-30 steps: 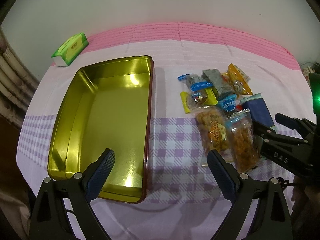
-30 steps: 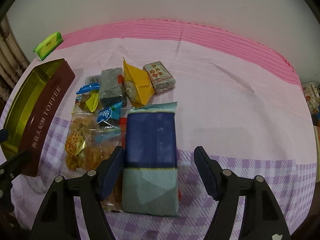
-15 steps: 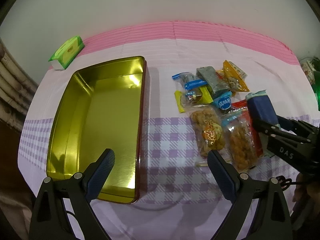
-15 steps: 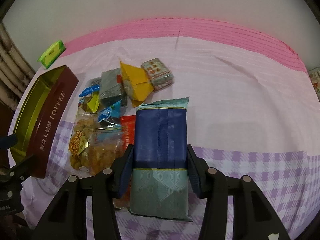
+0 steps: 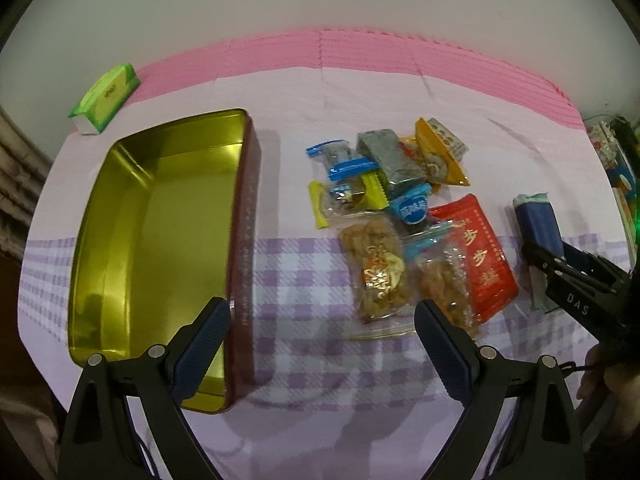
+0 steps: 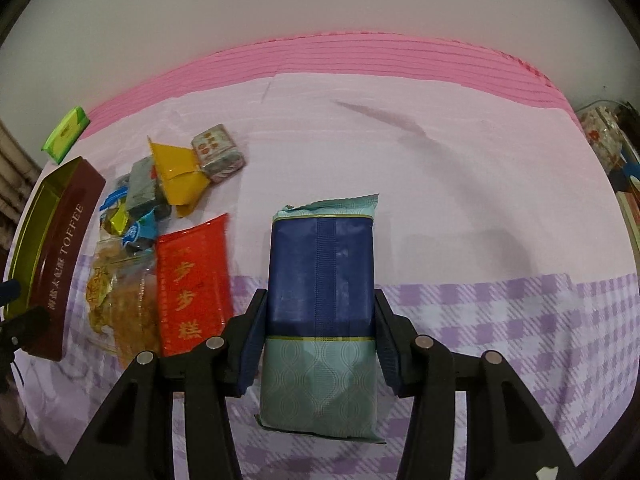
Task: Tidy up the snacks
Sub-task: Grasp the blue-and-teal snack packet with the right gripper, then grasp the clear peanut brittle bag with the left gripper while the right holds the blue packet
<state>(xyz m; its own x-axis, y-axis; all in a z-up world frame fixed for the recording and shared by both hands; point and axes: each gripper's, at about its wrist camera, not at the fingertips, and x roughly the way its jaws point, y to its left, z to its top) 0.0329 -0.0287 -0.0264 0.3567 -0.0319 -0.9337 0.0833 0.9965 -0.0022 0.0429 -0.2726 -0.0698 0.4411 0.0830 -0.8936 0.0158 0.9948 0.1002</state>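
Observation:
My right gripper (image 6: 318, 332) is shut on a blue and teal snack pack (image 6: 320, 280), held off the cloth to the right of the snack pile; the pack also shows in the left wrist view (image 5: 538, 226). My left gripper (image 5: 320, 344) is open and empty, low over the cloth between the open gold toffee tin (image 5: 156, 240) and the pile. The pile holds a red packet (image 5: 478, 254), two clear bags of fried snacks (image 5: 376, 272), a yellow pouch (image 5: 440, 156), a grey bar (image 5: 388, 160) and small wrapped sweets.
A green tissue pack (image 5: 105, 98) lies beyond the tin at the back left. The tin's brown side reads TOFFEE (image 6: 68, 264). The pink and purple-check cloth (image 6: 480, 200) stretches right of the held pack. Clutter sits at the far right edge (image 5: 616, 160).
The right gripper closed on the blue and teal pack and carried it up and to the right, baring the red packet beneath. The left gripper stayed open and shifted slightly right.

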